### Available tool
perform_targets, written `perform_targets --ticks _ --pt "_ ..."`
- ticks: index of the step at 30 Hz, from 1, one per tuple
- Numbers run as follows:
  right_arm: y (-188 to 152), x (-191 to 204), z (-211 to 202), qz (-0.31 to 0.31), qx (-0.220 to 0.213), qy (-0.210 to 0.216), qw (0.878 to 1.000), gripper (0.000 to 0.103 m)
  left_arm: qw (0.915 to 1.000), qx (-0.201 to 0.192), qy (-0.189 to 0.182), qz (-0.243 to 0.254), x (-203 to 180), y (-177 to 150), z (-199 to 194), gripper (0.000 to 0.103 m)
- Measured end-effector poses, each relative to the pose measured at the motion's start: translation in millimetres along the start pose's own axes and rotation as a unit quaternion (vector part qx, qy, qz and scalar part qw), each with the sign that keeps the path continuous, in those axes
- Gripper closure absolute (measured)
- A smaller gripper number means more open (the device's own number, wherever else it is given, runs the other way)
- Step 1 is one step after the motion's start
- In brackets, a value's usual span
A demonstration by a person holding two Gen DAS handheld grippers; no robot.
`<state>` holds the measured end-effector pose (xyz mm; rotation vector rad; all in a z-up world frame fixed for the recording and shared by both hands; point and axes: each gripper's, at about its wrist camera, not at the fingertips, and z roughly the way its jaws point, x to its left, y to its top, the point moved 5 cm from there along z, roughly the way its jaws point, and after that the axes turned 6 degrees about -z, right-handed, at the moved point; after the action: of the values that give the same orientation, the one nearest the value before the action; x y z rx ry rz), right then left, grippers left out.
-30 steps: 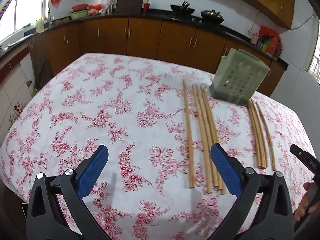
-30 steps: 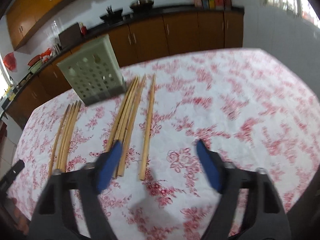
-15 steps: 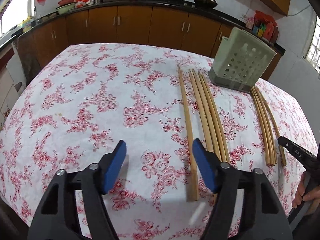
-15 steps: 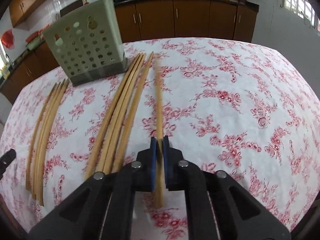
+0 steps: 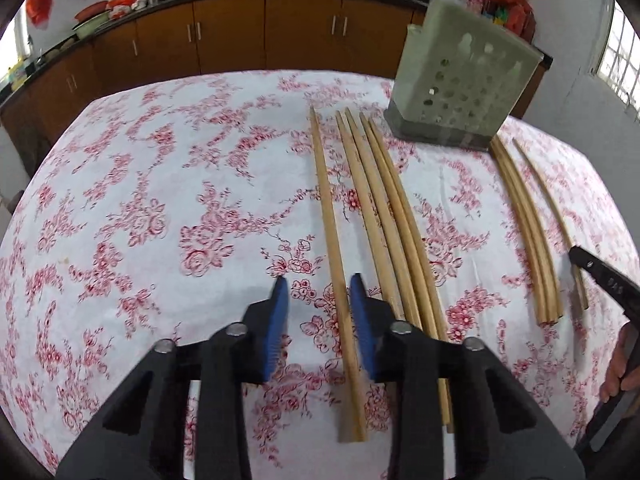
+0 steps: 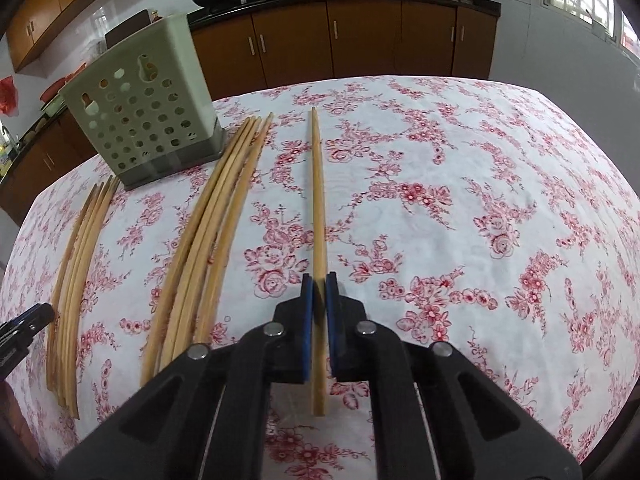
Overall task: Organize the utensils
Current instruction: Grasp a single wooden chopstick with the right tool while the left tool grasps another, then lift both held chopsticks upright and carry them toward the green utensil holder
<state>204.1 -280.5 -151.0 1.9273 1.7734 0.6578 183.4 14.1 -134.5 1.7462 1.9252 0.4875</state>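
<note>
Tablecloth (image 5: 160,184), white with red flowers, bearing all items.

Left wrist view, as I am reading it:
- Left gripper (image 5: 320,312): blue pads parted, straddling the near end of a lone chopstick (image 5: 330,220) that is lying flat; neither pad is touching it.
- Middle bundle (image 5: 384,208): several chopsticks lying side by side, just right of the lone one.
- Green perforated holder (image 5: 464,92): standing upright at the far ends of the sticks.
- Right bundle (image 5: 524,216): lying well apart, right of the holder.

Right wrist view:
- Outer bundle (image 6: 80,272): lying at far left.
- Holder (image 6: 140,108): standing behind it.
- Centre bundle (image 6: 212,232): fanning slightly.
- Gripped chopstick (image 6: 318,200): pointing away from me.
- Right gripper (image 6: 319,280): pads clamping that chopstick near its near end.

I am unable to tell whether it is lifted.
</note>
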Motion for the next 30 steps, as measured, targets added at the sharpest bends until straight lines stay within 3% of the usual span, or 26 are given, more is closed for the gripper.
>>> perform_targets --ticks 4,11,15,24,30 --pt "1 1 1 -0.008 0.002 0.003 1.000 0.095 0.9998 0.000 0.010 0.016 -3 4 4 0.096" --pt "20 -7 13 -0.003 0.002 -0.005 1.000 0.095 0.9991 -0.013 0.040 -0.012 30 34 22 0.096" --pt "29 -18 19 0.005 -0.002 -0.017 1.000 0.095 0.9991 -0.020 0.028 -0.024 45 49 32 0.096" --pt "25 -19 17 -0.004 -0.010 -0.024 1.000 0.095 0.9992 -0.034 0.004 -0.019 51 36 21 0.095" --pt "20 -18 12 -0.003 -0.010 -0.024 1.000 0.095 0.9993 -0.035 0.008 -0.014 51 29 15 0.095"
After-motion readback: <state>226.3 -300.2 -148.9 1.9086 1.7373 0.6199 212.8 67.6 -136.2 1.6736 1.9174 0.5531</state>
